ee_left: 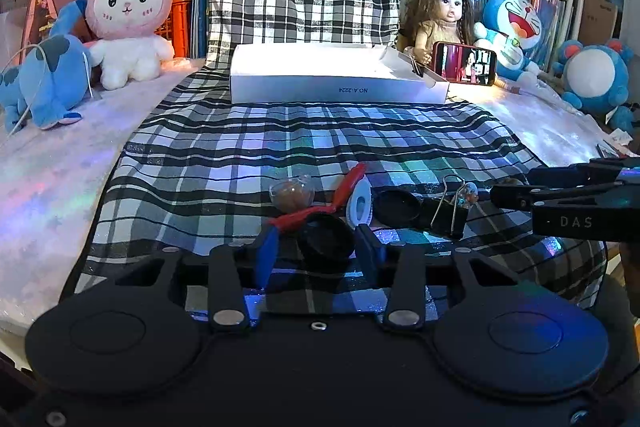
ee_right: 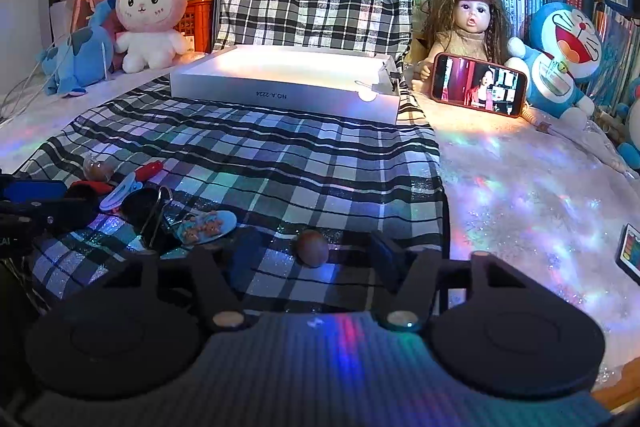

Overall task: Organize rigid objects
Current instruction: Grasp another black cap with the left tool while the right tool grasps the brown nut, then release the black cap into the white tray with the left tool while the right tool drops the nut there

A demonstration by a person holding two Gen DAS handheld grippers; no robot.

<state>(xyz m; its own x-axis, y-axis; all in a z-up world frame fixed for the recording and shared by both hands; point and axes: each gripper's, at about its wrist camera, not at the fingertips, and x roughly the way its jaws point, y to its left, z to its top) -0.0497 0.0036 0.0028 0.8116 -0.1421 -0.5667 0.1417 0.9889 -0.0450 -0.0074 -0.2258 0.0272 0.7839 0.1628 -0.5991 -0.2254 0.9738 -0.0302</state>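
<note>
The left gripper (ee_left: 316, 247) tilts down, fingers narrowed around a black lid (ee_left: 326, 237); the right gripper (ee_right: 310, 255) straddles a brown ball (ee_right: 312, 247), fingers apart; bare plaid cloth (ee_right: 280, 155) lies ahead

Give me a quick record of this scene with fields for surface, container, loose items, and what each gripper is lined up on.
surface: black-and-white checked cloth
container: shallow white cardboard box, at the far end of the cloth
loose items: round black cap, red plastic clip, black binder clip, small brown ball
left gripper: either side of the cap; contact unclear
right gripper: open, ball between the fingers, not touched
</note>
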